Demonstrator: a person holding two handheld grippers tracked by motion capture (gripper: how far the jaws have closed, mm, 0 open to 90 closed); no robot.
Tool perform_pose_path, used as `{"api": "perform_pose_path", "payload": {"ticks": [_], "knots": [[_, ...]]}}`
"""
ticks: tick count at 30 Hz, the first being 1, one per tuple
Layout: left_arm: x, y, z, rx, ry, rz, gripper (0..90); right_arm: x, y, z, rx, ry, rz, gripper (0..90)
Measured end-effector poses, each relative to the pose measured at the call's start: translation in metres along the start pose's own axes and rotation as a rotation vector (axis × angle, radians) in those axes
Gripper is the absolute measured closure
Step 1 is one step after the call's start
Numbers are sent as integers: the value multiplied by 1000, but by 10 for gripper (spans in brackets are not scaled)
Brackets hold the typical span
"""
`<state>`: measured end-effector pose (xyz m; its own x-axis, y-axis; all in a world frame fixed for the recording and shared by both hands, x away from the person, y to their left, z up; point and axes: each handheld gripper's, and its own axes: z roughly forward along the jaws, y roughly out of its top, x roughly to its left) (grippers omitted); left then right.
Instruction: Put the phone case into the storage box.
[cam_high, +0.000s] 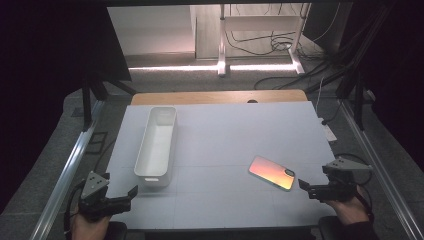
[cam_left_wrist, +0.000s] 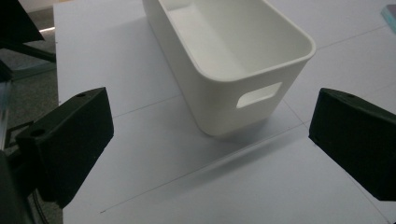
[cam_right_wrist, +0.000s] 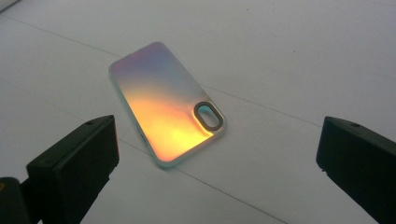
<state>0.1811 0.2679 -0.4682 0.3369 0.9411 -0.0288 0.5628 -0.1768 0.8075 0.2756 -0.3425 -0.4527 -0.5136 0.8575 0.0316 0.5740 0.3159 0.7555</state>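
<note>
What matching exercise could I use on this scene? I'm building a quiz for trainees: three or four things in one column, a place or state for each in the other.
Things:
1. white bin
2. phone case
3. left gripper
4. right gripper

Places or states:
A. open, just right of the phone case
B. lies flat on the table's right half
C. open, near the bin's handle end
D. stands empty on the left half

Pairs: 1-D, 2-B, 3-C, 4-A
</note>
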Motion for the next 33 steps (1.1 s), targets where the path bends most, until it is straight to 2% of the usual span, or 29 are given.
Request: {"api": "perform_pose_path", "payload": {"ticks": [8,22,33], "knots": [[2,-1,0,-8,-29,-10,8,0,0,1,8,-1,-6,0],[2,0,1,-2,-35,-5,12,0,1,2,27,1,-1,0],[1,1,2,5,-41,17,15,0,3,7,73,14,-6,0]]}}
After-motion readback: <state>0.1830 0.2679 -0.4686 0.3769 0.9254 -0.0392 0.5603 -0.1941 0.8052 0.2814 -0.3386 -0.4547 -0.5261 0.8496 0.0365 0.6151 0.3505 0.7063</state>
